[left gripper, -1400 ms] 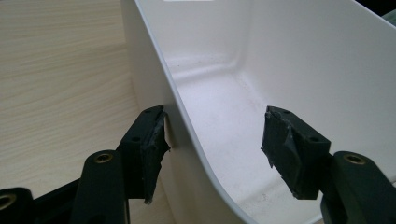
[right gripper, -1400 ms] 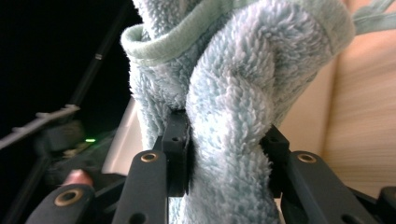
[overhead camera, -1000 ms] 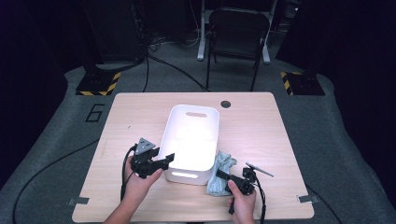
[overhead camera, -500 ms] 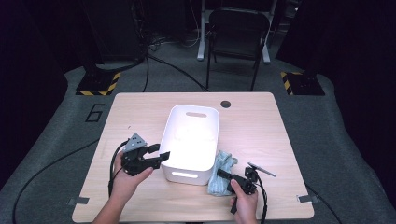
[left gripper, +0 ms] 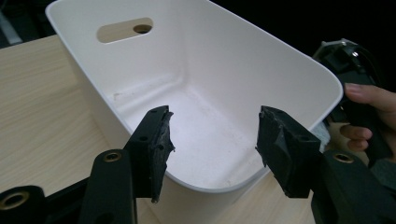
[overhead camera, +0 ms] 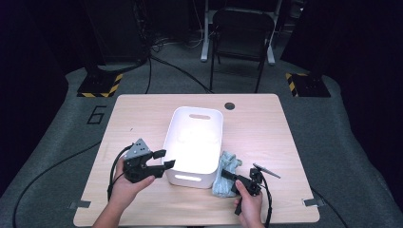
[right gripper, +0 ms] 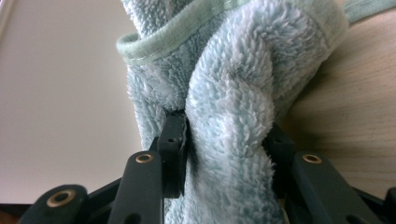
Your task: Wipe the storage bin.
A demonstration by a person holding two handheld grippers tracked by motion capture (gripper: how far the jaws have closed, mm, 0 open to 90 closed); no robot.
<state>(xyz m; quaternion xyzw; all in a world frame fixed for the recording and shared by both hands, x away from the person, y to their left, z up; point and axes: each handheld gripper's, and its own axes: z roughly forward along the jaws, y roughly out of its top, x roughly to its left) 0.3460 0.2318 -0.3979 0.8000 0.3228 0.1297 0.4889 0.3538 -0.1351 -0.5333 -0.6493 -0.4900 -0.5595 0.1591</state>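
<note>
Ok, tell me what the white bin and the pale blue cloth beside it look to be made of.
White bin: probably moulded plastic, smooth and slightly glossy, with thin walls, rounded corners and a cut-out handle slot.
Pale blue cloth: looks like terry towelling, likely cotton or microfibre, with fuzzy looped pile and a stitched, flatter hem.

Bin point(overhead camera: 195, 142) at table point(overhead camera: 266, 123) centre; towel point(overhead camera: 225, 173) just right of bin's near corner; left gripper point(overhead camera: 161, 159) at bin's left; right gripper point(overhead camera: 230, 176) at towel.

Left tongs point(overhead camera: 164, 159) agape, raised; right tongs point(overhead camera: 227, 176) low, jaws just widening around a fold.
</note>
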